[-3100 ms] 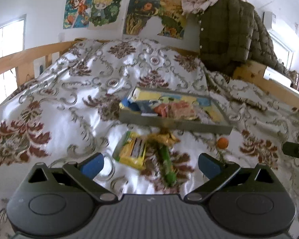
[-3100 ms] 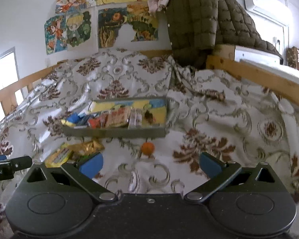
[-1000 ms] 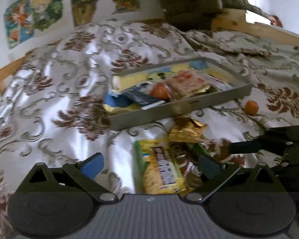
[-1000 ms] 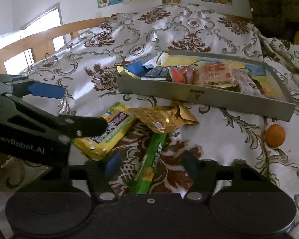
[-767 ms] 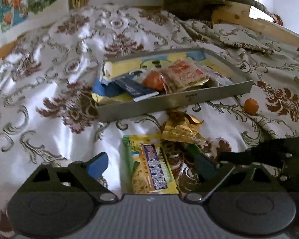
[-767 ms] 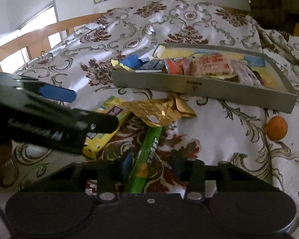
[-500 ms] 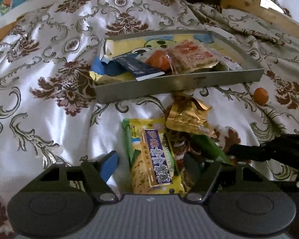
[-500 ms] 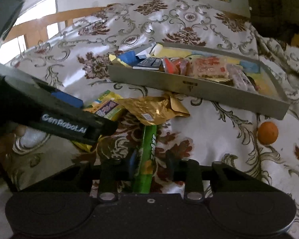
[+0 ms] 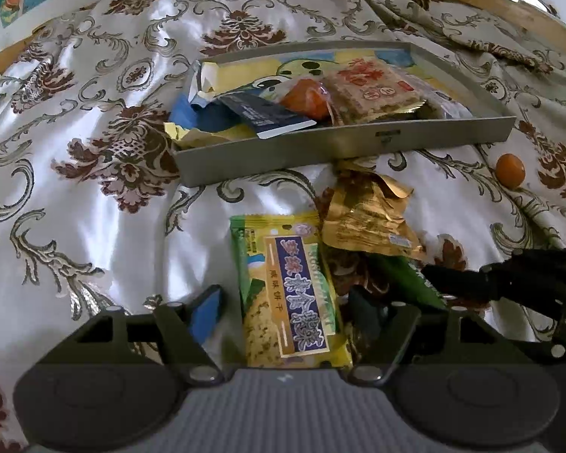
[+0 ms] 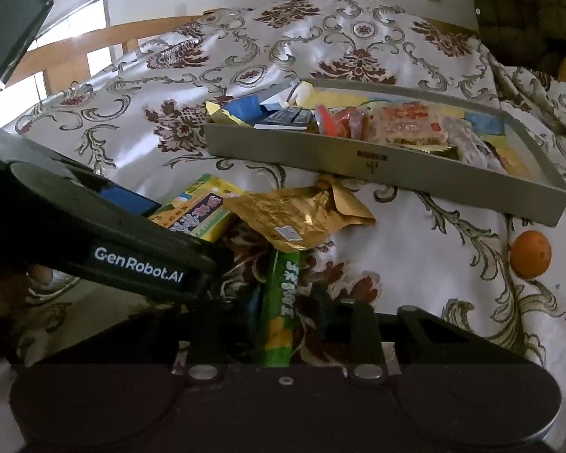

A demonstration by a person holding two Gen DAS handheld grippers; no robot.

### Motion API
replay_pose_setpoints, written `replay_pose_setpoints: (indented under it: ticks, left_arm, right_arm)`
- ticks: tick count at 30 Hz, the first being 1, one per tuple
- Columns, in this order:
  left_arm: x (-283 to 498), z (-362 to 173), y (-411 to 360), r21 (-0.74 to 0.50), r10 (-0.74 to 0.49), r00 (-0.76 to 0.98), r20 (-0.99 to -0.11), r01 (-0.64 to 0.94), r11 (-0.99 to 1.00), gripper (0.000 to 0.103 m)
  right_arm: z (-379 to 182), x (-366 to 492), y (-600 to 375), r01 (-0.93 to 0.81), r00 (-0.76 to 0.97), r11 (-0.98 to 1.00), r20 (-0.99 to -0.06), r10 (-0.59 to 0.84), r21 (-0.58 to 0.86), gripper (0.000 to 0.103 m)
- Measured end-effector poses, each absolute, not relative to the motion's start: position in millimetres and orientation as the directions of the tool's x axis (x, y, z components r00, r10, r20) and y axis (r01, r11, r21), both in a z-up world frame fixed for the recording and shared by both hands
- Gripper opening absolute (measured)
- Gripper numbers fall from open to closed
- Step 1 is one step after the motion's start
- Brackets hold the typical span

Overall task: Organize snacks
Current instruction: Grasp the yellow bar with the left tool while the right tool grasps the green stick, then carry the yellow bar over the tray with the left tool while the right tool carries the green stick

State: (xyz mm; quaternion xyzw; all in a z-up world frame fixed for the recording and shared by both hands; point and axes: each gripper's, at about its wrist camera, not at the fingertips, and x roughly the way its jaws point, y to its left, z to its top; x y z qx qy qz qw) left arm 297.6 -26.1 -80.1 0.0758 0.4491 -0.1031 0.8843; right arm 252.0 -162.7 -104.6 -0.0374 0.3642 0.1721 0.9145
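Observation:
A yellow-green biscuit packet [image 9: 290,290] lies on the patterned quilt between the fingers of my left gripper [image 9: 285,315]. Its jaws are closing; a strip of quilt still shows between the left pad and the packet. A long green stick packet [image 10: 283,302] lies between the fingers of my right gripper [image 10: 285,309], whose jaws are closing too, with a narrow gap at the right pad. A crumpled gold wrapper [image 9: 366,219] overlaps the far ends of both packets. Beyond them stands the grey tray [image 9: 339,143] with several snacks inside.
A small orange [image 9: 510,170] lies loose on the quilt to the right of the tray. The left gripper's body [image 10: 132,249] crosses the right wrist view close beside the green stick. A wooden bed rail [image 10: 75,56] runs along the far left.
Both grippers' jaws have narrowed around their packets. The left gripper has come down and forward over the biscuit packet; the right has stayed in place.

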Motion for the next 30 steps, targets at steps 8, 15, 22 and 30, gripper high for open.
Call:
replay_pose_setpoints:
  ticks: [8,15,22,30]
  left_arm:
    - [292,-69,-16,-0.018,-0.146,0.532,-0.834,0.238,0.971,0.054]
    - [268,-55,-16,-0.066,-0.151,0.447,-0.882,0.201,0.977,0.053]
    - [245,-34,-18,-0.144,-0.184,0.413,-0.892,0.127,0.981,0.053]
    - [231,-19,-32,-0.205,-0.232,0.427,-0.874,0.109,0.973,0.053]
  right_arm:
    - [-94,238,-176,-0.343,0.626,0.931,-0.707,0.328,0.128,0.019]
    - [-79,216,-204,-0.275,0.527,0.911,-0.745,0.409,0.306,0.019]
    - [-52,186,-217,-0.333,0.557,0.912,-0.731,0.394,0.238,0.019]
    - [-24,175,-248,-0.293,0.654,0.928,-0.66,0.37,0.23,0.019]
